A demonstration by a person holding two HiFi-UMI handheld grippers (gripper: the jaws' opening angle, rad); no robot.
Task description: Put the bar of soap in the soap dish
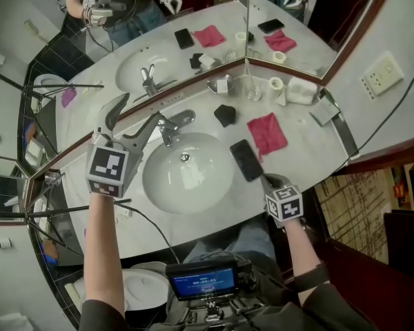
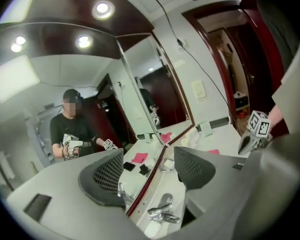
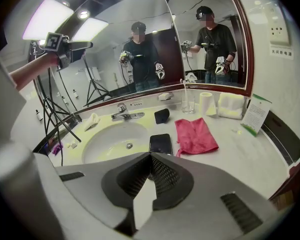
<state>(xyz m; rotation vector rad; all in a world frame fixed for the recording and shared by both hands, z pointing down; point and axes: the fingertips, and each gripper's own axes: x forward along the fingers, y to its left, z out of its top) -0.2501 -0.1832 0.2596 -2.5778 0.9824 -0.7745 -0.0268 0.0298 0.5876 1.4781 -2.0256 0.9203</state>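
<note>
A silvery soap dish [image 1: 221, 85] stands at the back of the counter by the mirror corner, with something white in it; the right gripper view also shows the dish [image 3: 165, 96]. A pale lump [image 3: 92, 120] lies left of the tap; whether it is the bar of soap I cannot tell. My left gripper [image 1: 138, 109] hovers over that side, left of the tap [image 1: 174, 124], open, nothing between its fingers. My right gripper [image 1: 269, 181] is shut and empty near the counter's front edge, just below a black phone [image 1: 246, 159].
The round basin [image 1: 152, 185] takes the middle of the counter. A red cloth [image 1: 266, 134] and a small black object [image 1: 225, 114] lie behind the phone. A glass [image 3: 188, 103], a paper roll [image 3: 206, 103] and folded towels [image 3: 231, 106] stand at the back right. Tripod legs [image 3: 60, 119] stand at the left.
</note>
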